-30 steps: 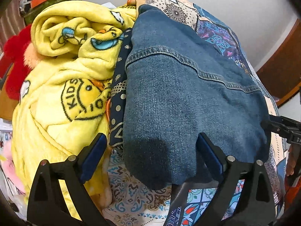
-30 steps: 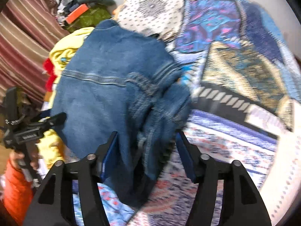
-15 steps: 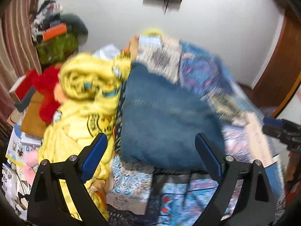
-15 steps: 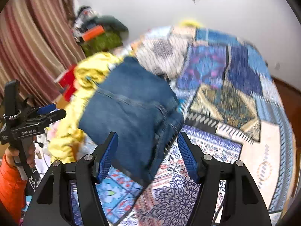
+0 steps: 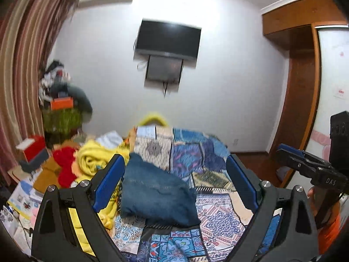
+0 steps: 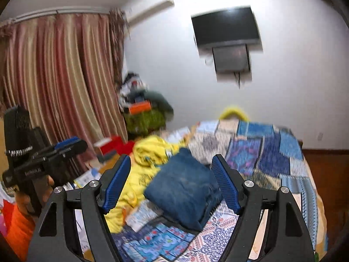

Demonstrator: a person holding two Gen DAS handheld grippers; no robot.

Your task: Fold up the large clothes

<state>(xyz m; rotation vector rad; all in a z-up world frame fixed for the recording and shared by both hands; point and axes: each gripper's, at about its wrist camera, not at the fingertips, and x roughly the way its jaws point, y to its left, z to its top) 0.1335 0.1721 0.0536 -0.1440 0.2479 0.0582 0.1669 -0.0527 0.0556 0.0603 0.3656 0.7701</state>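
Observation:
A folded blue denim garment (image 5: 156,193) lies on the patchwork bedspread (image 5: 218,207), its left edge next to a yellow blanket (image 5: 96,160). It also shows in the right wrist view (image 6: 185,187). My left gripper (image 5: 174,183) is open and empty, raised well above and back from the denim. My right gripper (image 6: 172,183) is open and empty too, likewise held back from it. Each gripper shows at the edge of the other's view: the right one (image 5: 309,166) and the left one (image 6: 43,155).
The yellow blanket (image 6: 152,150) and red plush things (image 5: 65,163) are piled at the bed's left. Boxes and clutter (image 5: 32,155) stand by the striped curtain (image 6: 59,83). A TV (image 5: 168,39) hangs on the far wall. A wooden wardrobe (image 5: 305,83) is at the right.
Both grippers have pulled up and away from the denim garment, which stays folded on the bed. The views now take in the whole room instead of the cloth close up.

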